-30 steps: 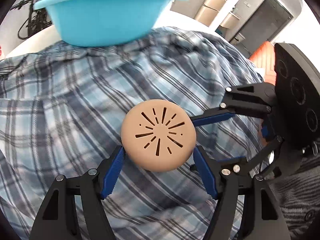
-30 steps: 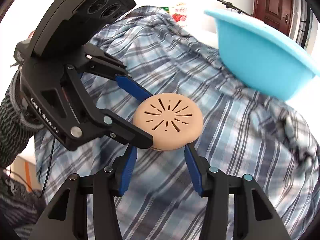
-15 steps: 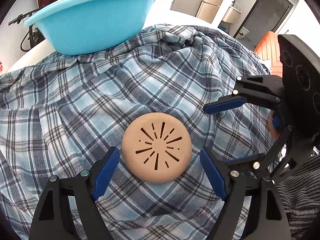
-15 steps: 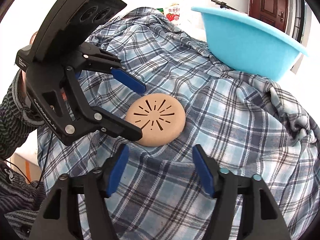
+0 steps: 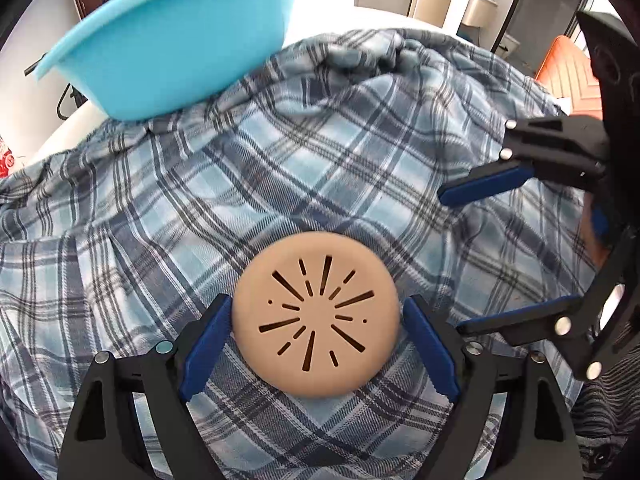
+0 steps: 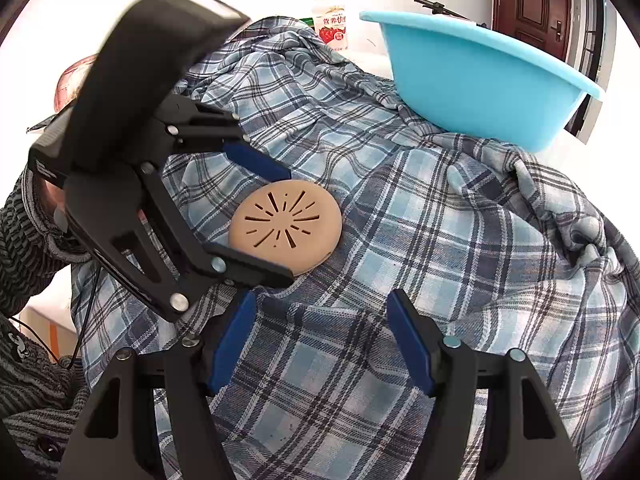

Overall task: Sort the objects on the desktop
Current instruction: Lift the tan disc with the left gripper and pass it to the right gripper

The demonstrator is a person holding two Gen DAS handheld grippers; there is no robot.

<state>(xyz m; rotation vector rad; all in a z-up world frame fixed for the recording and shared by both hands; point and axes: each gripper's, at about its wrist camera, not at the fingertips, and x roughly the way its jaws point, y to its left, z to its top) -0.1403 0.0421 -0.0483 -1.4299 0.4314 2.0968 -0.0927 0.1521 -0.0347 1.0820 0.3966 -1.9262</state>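
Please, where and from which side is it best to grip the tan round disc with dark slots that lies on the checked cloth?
Grip the tan round slotted disc by its rim, coming from above with one finger on each opposite edge. It lies flat, slotted face up, on the soft blue checked cloth, so only the thin curved edge offers a hold. The left gripper already straddles it, jaws just opened.

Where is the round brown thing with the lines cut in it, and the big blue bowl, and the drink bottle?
Round brown disc (image 5: 316, 316): left wrist view, its slotted top.
Blue basin (image 6: 476, 80): right wrist view, its outer wall.
Drink bottle (image 6: 331, 20): right wrist view, its label.
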